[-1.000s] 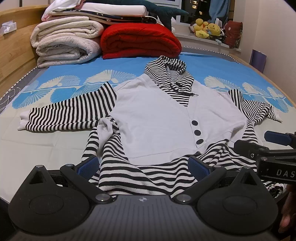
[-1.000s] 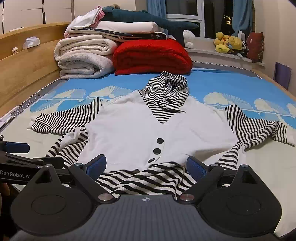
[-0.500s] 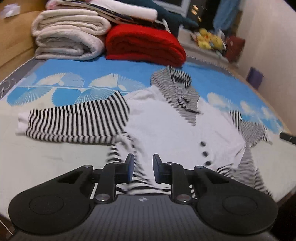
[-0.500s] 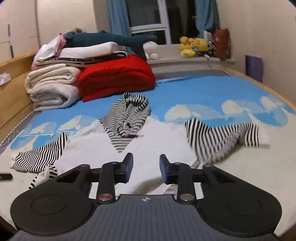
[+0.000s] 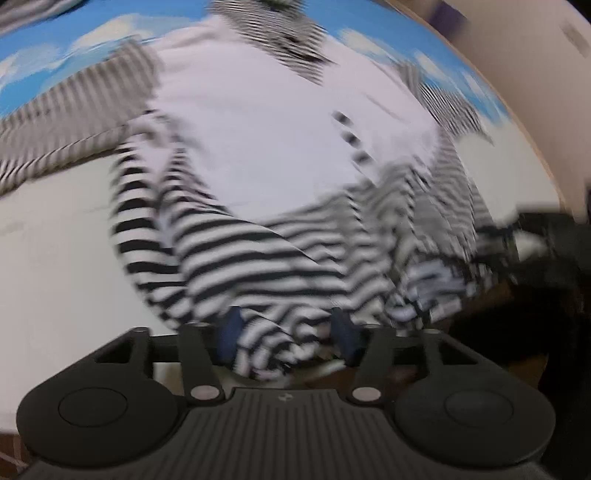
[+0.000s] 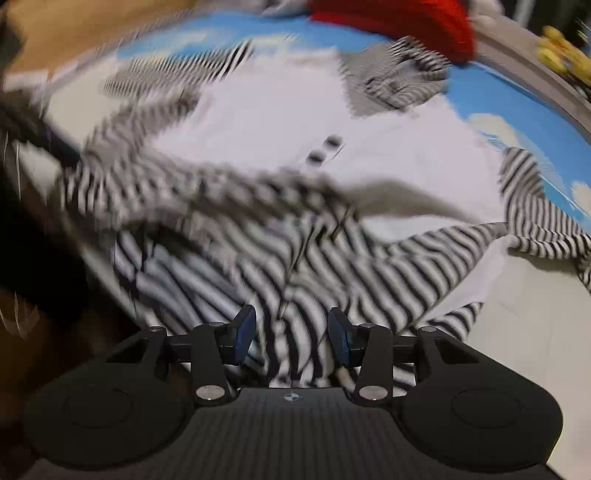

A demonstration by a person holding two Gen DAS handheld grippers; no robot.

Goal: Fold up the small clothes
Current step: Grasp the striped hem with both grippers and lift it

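Black-and-white striped top with white front panel lies spread on blue-and-white printed bedsheet, w/ heavy motion blur. Left gripper and right gripper: jaws apart, just been opening, striped hem bunched between the pads; contact can't be made out. Folded red blanket cut off at top.

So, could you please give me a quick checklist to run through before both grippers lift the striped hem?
1. Striped hem between the left gripper jaws, which have just been opening: ok.
2. Hem between the right gripper jaws, also just opening: ok.
3. Pads pressing the cloth: cannot tell, blurred.
4. Buttons face up: ok.
5. Sleeve laid flat: not ok, bunched.
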